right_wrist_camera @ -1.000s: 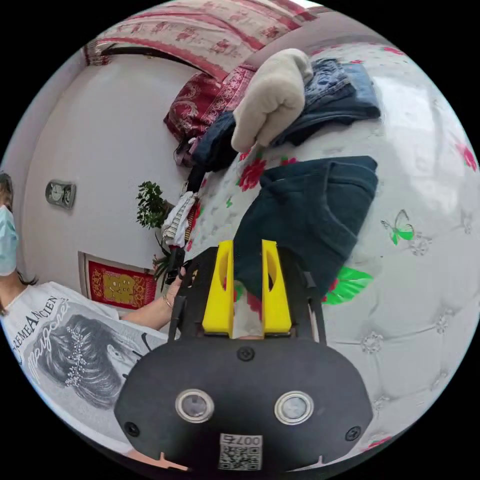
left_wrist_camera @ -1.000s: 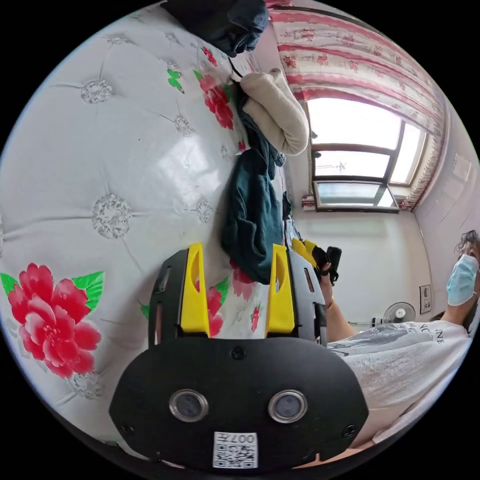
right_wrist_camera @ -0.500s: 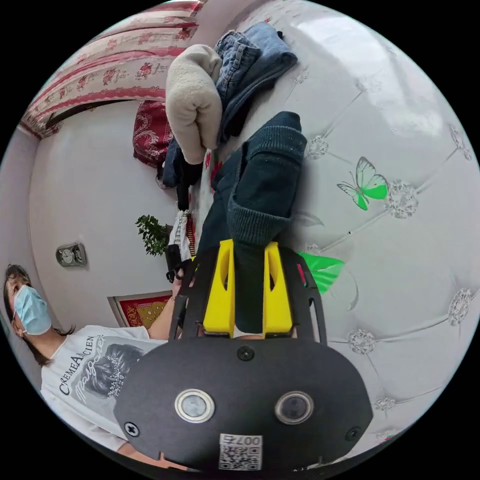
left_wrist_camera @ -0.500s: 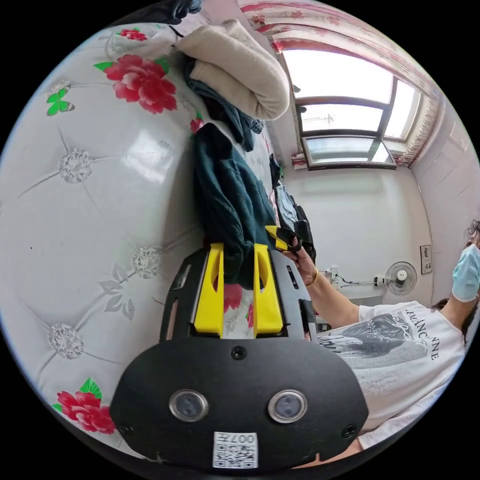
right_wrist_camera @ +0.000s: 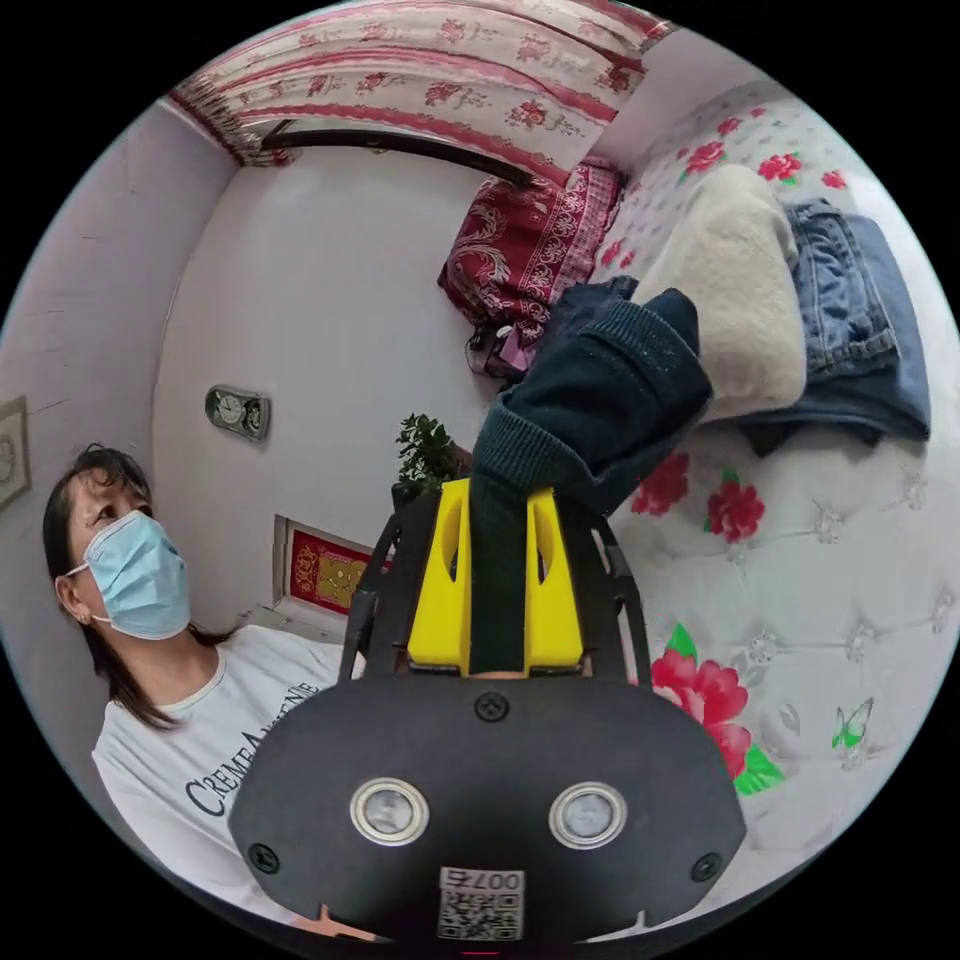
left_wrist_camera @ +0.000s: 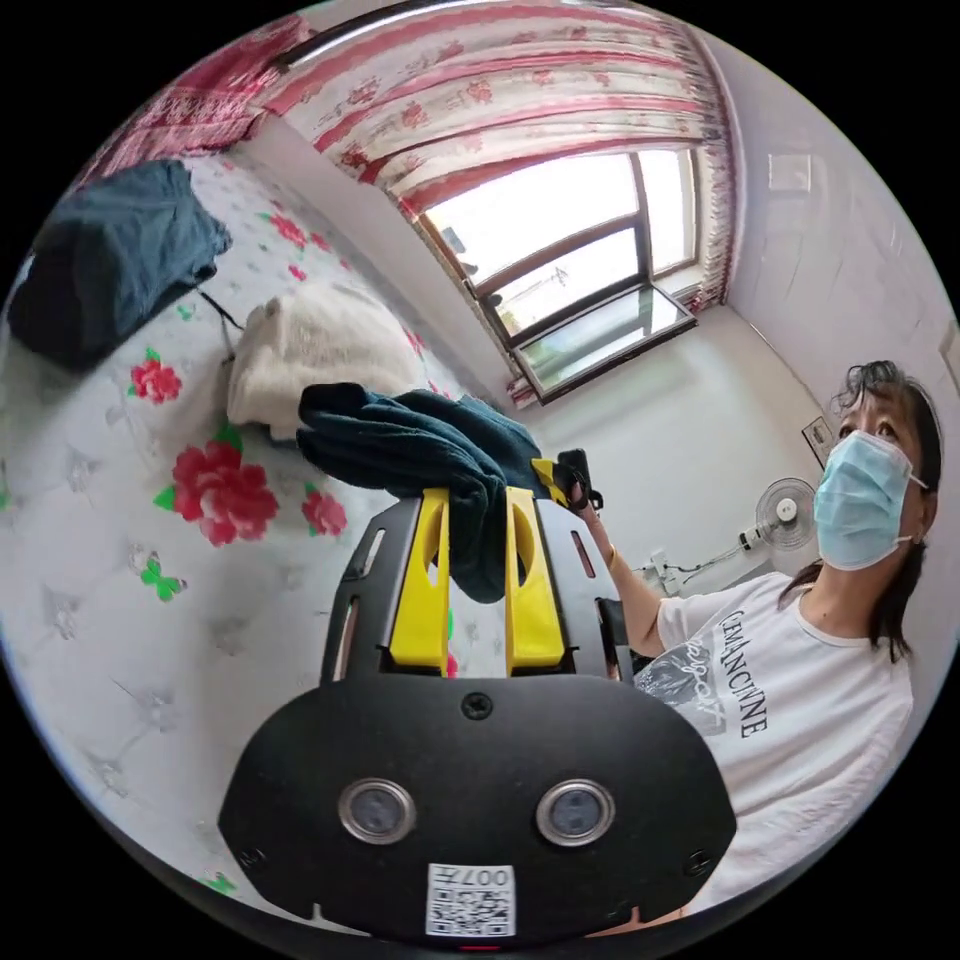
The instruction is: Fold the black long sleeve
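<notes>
1. Left gripper (left_wrist_camera: 475, 560) of mine has both yellow jaws pinching a thick bunch of the black long sleeve (left_wrist_camera: 420, 450), which hangs bundled above the bed.
2. My right gripper (right_wrist_camera: 497, 580) also clamps the same garment (right_wrist_camera: 600, 400) by a ribbed edge that runs down between its jaws; in the left gripper view it shows just past the bundle (left_wrist_camera: 560, 475).
3. I judge the step in hand to be lifting the garment clear so it can be shaken out. To do it well I should keep both pinches firm, draw my hands apart until the cloth hangs flat, then lay it on a bare stretch of bed before folding.
4. One risk: the knit is bulky, so a shallow pinch could slip.
5. Below is the white quilted bedspread (right_wrist_camera: 850, 560) with red flowers and green butterflies.
6. On it lie a cream rolled garment (right_wrist_camera: 740, 290), folded jeans (right_wrist_camera: 860, 330) beside it, and a dark heap (left_wrist_camera: 110, 260) further off.
7. Around the room I see a window (left_wrist_camera: 570, 270) under red-patterned curtains (left_wrist_camera: 520, 100), a standing fan (left_wrist_camera: 785, 515), a potted plant (right_wrist_camera: 425, 450) and a wall clock (right_wrist_camera: 235, 410).
</notes>
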Tool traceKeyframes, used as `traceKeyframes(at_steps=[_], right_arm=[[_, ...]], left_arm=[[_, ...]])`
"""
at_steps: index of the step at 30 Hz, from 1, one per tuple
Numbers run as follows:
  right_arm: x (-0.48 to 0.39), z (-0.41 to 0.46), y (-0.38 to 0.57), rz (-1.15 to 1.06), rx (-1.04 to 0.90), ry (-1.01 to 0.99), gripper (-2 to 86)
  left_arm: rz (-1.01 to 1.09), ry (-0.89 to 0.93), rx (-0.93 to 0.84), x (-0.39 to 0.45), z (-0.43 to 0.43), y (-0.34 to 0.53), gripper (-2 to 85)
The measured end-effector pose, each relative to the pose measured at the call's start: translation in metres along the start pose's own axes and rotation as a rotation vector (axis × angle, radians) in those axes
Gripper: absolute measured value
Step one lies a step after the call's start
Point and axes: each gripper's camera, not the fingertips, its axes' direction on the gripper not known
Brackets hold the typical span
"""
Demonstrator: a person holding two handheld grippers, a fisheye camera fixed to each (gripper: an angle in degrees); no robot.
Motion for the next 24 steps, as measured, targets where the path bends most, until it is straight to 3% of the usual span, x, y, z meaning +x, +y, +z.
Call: traceKeyframes(at_steps=[6,8,10,14,16,20,24], right_arm=[[-0.072,0.121,-0.17,-0.152,0.097,-0.041,3.4],[-0.056,0.18,-0.212,-0.109,0.094,0.055,3.9],[-0.026,0.216,-0.214,-0.059,0.032,0.151,4.0],[0.06,0.256,-0.11,0.017,-0.16,0.243,4.0],[0.091,0.255,-0.042,0.041,-0.271,0.315,3.9],[0.115,0.212,0.14,0.086,-0.493,0.651,3.5],[0.087,0.165,0.255,0.124,-0.663,0.935,3.5]], left_arm=[[0.126,-0.224,0.192,0.014,-0.11,-0.15,9.2],[0.05,-0.386,0.221,-0.01,-0.13,-0.177,10.5],[-0.173,-0.561,0.196,-0.064,-0.141,-0.175,12.3],[-0.187,-0.685,0.112,-0.099,-0.103,-0.097,11.4],[-0.133,-0.741,-0.044,-0.104,-0.044,-0.024,10.3],[-0.047,-0.766,-0.276,-0.08,0.052,0.092,5.4],[0.026,-0.777,-0.489,-0.02,0.149,0.18,0.8]])
